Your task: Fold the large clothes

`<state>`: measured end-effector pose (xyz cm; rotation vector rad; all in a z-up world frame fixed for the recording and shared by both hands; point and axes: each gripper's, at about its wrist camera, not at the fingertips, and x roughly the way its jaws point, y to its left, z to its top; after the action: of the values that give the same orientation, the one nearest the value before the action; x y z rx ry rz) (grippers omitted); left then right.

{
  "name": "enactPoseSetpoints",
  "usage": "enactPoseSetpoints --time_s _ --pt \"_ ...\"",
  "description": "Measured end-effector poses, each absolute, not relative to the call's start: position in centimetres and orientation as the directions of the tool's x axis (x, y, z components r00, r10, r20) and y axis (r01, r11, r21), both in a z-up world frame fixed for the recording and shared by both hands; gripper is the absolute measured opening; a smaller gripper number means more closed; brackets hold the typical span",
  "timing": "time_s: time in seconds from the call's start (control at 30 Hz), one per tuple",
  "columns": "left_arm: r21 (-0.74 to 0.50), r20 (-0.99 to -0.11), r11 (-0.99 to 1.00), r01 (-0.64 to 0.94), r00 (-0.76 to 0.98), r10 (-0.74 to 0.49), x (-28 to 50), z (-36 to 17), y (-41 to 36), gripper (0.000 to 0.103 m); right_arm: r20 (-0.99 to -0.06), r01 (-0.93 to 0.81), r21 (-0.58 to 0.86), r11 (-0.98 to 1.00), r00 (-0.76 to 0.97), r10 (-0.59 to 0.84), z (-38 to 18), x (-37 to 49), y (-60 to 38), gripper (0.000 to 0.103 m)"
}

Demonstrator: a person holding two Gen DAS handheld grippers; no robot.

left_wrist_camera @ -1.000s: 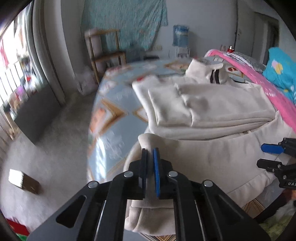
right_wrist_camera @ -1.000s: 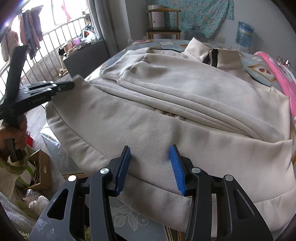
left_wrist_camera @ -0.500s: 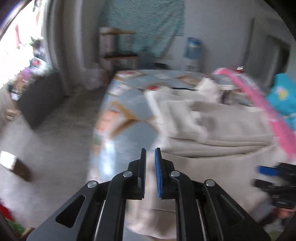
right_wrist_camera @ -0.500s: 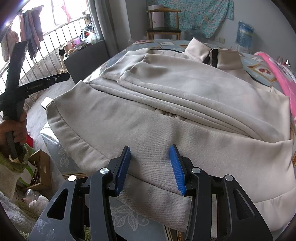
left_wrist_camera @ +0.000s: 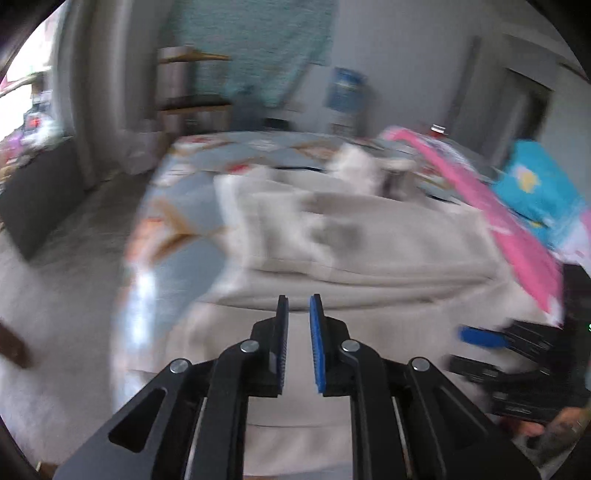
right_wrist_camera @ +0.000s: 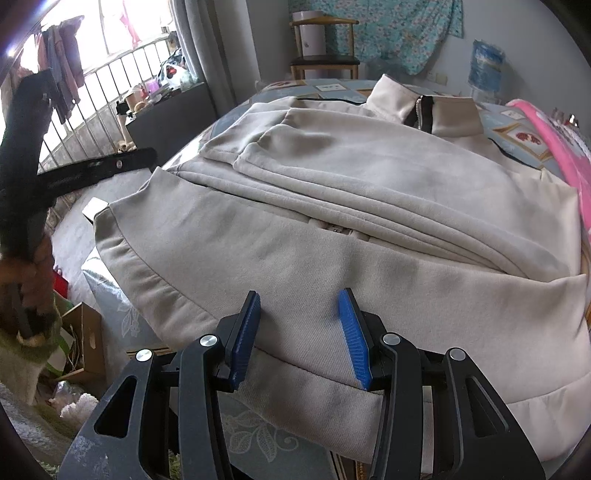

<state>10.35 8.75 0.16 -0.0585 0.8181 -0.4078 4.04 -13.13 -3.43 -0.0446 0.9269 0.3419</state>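
On the bed: a big cream jacket (right_wrist_camera: 332,206) is spread across the patterned bedspread (left_wrist_camera: 192,206), sleeves already folded in over the body, zip collar (right_wrist_camera: 424,110) at the far end and the ribbed hem hanging off the near edge.
Left hand-held gripper (left_wrist_camera: 298,321): pretty much closed, just a thin slit between the blue pads, and nothing in there. It's up above the near-left part of the jacket, not touching the cloth as far as I can see. Its jaws have just been opening a hair. This view is smeared with motion blur, so fine detail is a no-go.
Right hand-held gripper (right_wrist_camera: 299,317): jaws roughly half apart, sitting low over the hem band at the near edge. Fabric shows between the fingers, but the pads aren't pinching it.
Left gripper from the right camera: it shows at the far left of the frame (right_wrist_camera: 92,173), held by a hand (right_wrist_camera: 37,273) with a green cuff, off the jacket's left corner.
Right side of bed: a pink blanket (left_wrist_camera: 517,236) runs along the edge, and a turquoise pillow (left_wrist_camera: 543,192) lies beyond it.
Far end of room: wooden chair (right_wrist_camera: 325,55) against the wall, floral cloth (right_wrist_camera: 399,29) hanging behind it, blue water jug (right_wrist_camera: 485,70) to the right.
Left of the bed: window railing (right_wrist_camera: 110,88) with clothes hanging outside, cardboard box (right_wrist_camera: 85,339) on the floor near the bed.
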Motion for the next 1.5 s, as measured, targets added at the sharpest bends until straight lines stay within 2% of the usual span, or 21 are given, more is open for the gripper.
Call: enactPoseSetpoints --time_s 0.17,0.27,0.43,0.5,0.57,0.63,0.67,0.77,0.83,0.9,0.97,1.07,1.27,1.37,1.5 --pt "-0.219 -0.745 0.874 0.433 0.504 -0.437 10.1 -2.0 3.5 0.012 -0.788 -0.291 0.153 0.944 0.541 0.294 -3.2 4.3 -13.7 0.042" --pt "-0.186 -0.756 0.873 0.451 0.501 -0.42 9.7 -2.2 2.2 0.012 -0.776 -0.268 0.149 0.952 0.565 0.281 -2.2 4.3 -14.6 0.046" --pt "-0.161 -0.755 0.884 0.439 0.521 -0.397 10.6 -1.0 2.6 0.012 -0.738 -0.198 0.176 0.964 0.622 0.262 0.0 4.3 -17.6 0.068" --pt "-0.148 -0.755 0.894 0.424 0.535 -0.379 11.8 -0.2 3.0 0.012 -0.732 -0.171 0.2 0.965 0.628 0.264 0.7 4.7 -18.9 0.071" --pt "-0.14 -0.751 0.904 0.403 0.552 -0.362 13.1 0.9 3.5 0.017 -0.729 -0.148 0.218 0.965 0.632 0.262 1.8 5.5 -20.3 0.075" --pt "-0.137 -0.746 0.912 0.387 0.565 -0.352 14.3 2.0 3.8 0.032 -0.727 -0.124 0.23 0.965 0.637 0.256 2.9 6.5 -21.3 0.076" --pt "-0.135 -0.744 0.915 0.381 0.57 -0.347 15.1 2.6 3.8 0.035 -0.725 -0.12 0.247 0.962 0.636 0.265 3.7 7.3 -21.9 0.077" --pt "-0.142 -0.739 0.917 0.373 0.576 -0.349 17.6 4.1 3.5 0.054 -0.708 -0.13 0.301 0.945 0.633 0.313 5.7 9.9 -23.7 0.081" --pt "-0.164 -0.735 0.914 0.371 0.572 -0.364 19.5 5.1 3.2 0.071 -0.705 -0.131 0.316 0.94 0.63 0.325 7.0 11.3 -24.9 0.081" --pt "-0.193 -0.73 0.911 0.365 0.566 -0.382 21.4 5.9 3.0 0.074 -0.701 -0.136 0.346 0.928 0.62 0.352 8.4 13.8 -26.5 0.081" --pt "-0.217 -0.721 0.907 0.36 0.568 -0.398 23.3 6.6 2.7 0.074 -0.693 -0.136 0.393 0.909 0.606 0.39 9.4 16.7 -28.3 0.081" --pt "-0.221 -0.71 0.908 0.356 0.58 -0.4 26.4 7.4 1.6 0.074 -0.708 -0.092 0.404 0.91 0.598 0.375 9.8 20.7 -30.1 0.081" --pt "-0.289 -0.724 0.886 0.363 0.522 -0.45 33.5 5.9 -1.9 0.074 -0.744 -0.004 0.475 0.88 0.533 0.404 7.1 30.0 -32.6 0.08" --pt "-0.314 -0.764 0.891 0.327 0.471 -0.442 37.7 3.7 -3.8 0.074 -0.781 0.034 0.465 0.884 0.486 0.392 4.4 34.2 -32.5 0.071" --pt "-0.263 -0.821 0.92 0.29 0.434 -0.372 41.5 0.7 -6.0 0.073 -0.835 0.089 0.42 0.903 0.427 0.347 0.8 38.3 -32.2 0.057"
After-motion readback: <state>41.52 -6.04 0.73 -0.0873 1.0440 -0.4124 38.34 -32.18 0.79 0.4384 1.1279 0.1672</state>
